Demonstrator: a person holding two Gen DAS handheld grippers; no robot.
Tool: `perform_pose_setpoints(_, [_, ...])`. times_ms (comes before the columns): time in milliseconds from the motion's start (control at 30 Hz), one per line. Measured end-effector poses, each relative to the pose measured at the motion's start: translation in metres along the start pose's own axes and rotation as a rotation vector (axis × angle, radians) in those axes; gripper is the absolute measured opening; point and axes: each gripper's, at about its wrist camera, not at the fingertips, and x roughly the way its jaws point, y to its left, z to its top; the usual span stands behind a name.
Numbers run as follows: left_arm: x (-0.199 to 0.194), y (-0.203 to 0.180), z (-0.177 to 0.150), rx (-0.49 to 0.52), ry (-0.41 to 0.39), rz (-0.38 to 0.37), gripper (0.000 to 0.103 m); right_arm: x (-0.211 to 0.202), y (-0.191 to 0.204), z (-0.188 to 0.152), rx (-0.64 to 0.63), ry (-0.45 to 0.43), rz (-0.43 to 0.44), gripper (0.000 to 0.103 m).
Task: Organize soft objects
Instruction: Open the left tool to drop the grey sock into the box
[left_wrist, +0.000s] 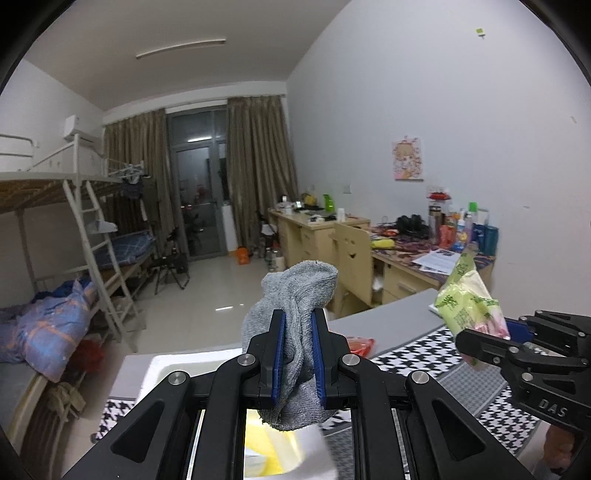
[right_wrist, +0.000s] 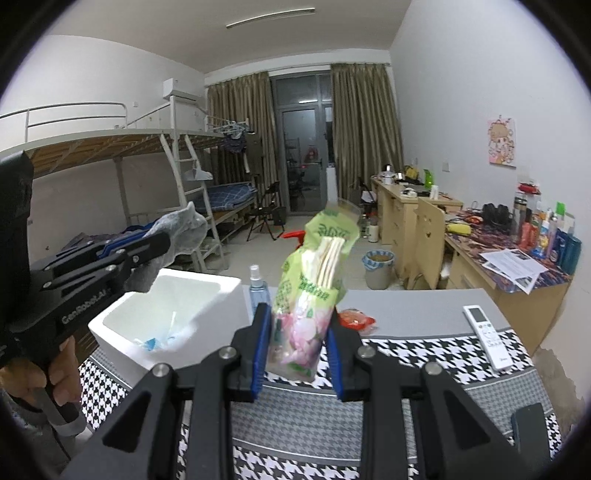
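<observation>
left tongs (left_wrist: 298, 332): blue pads pressed nearly together on a grey sock (left_wrist: 295, 291), lifted clear above the bench
grey sock: bunched between the pads, its toe end bulging above the fingertips and its cuff hanging below them; in the right wrist view it shows at the left (right_wrist: 177, 229), above the white bin
right tongs (right_wrist: 297, 332): partly closed, pads clamped on the lower end of a green tissue pack (right_wrist: 314, 280), held up off the bench
green tissue pack: tilted, top leaning away to the right, pink flower print at the gripped end; also seen at the right of the left wrist view (left_wrist: 469, 302)
white bin (right_wrist: 122, 328): on the left part of the bench, open top, a blue-and-white scrap lying inside
bench (right_wrist: 406, 310): grey top with a black-and-white houndstooth mat (right_wrist: 424, 354)
other things on the bench: blue spray bottle (right_wrist: 256, 288) just behind the bin, red packet (right_wrist: 356, 319), white remote (right_wrist: 487, 336) at the right
</observation>
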Motion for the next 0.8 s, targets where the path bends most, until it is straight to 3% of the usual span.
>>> perform_pose_setpoints(333, [0.011,0.025,-0.006,-0.045,0.048,0.106,0.015,0.019,0.022,0.001,-0.039,0.034,0.078,0.033])
perform_pose_setpoints(667, [0.027,0.043,-0.019,-0.083,0.119,0.122,0.018,0.030,0.040,0.002,-0.070,0.067,0.104,0.033])
perform_pose_setpoints(733, [0.030,0.046,-0.022,-0.092,0.133,0.121,0.029,0.032,0.043,0.001,-0.077,0.072,0.101,0.033])
perform_pose_setpoints(800, [0.030,0.050,-0.024,-0.103,0.137,0.128,0.049,0.033,0.044,0.001,-0.079,0.078,0.100,0.033])
